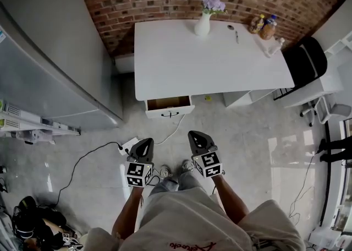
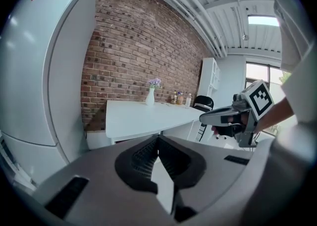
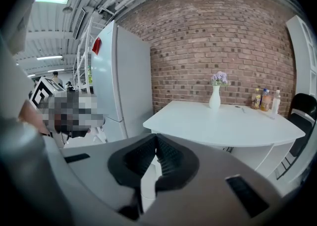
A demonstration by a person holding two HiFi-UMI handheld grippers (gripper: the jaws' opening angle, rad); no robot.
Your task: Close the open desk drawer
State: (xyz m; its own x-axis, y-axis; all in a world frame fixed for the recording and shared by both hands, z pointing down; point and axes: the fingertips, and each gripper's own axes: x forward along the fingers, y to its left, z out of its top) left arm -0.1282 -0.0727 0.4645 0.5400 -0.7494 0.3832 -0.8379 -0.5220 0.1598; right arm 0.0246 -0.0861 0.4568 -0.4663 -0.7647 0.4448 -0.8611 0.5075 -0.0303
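Note:
A white desk (image 1: 209, 60) stands against the brick wall. Its left drawer (image 1: 169, 105) is pulled out, showing a brown wooden inside and a dark handle on its white front. My left gripper (image 1: 144, 146) and right gripper (image 1: 199, 138) are held side by side above the floor, short of the drawer, both shut and empty. The left gripper view shows the desk (image 2: 143, 116) ahead and the right gripper (image 2: 223, 117) off to the right. From the right gripper view I see the desk top (image 3: 223, 121) beyond the shut jaws, and the drawer is hidden behind them.
A tall grey fridge (image 1: 49, 63) stands left of the desk. On the desk are a white vase of flowers (image 1: 204, 18), bottles (image 1: 263, 26) and a pen. A black chair (image 1: 305, 60) is at the right. A white cable and power strip (image 1: 129, 145) lie on the floor.

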